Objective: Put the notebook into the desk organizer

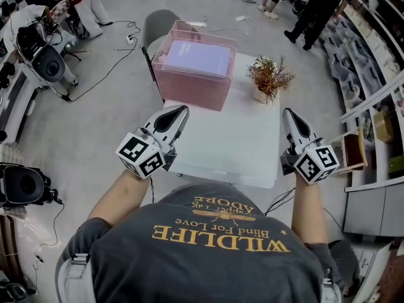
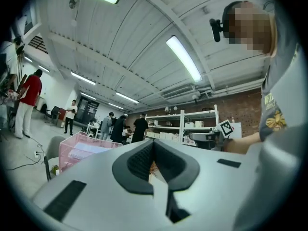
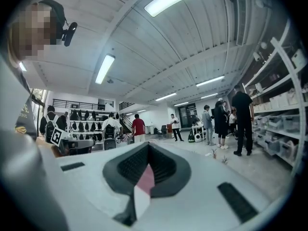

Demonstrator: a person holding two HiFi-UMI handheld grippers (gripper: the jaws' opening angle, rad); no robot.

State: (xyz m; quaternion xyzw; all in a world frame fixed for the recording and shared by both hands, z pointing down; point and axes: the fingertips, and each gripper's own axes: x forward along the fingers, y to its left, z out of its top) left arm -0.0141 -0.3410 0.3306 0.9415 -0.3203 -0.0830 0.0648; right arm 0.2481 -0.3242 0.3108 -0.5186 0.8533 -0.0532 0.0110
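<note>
Head view, nearest to us: our left gripper (image 1: 180, 110) and right gripper (image 1: 288, 113) hang over the near end of the white table (image 1: 240, 150). Both have their jaws pressed together, with nothing pinched between them. Farther out, at the table's far end, the purple notebook (image 1: 199, 59) lies flat inside the pink desk organizer (image 1: 189, 90), with a small potted plant (image 1: 268, 77) just beside it. We'd call the placing done, and we see no step left.

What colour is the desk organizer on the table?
The desk organizer is translucent pink; the head view shows it best.
</note>
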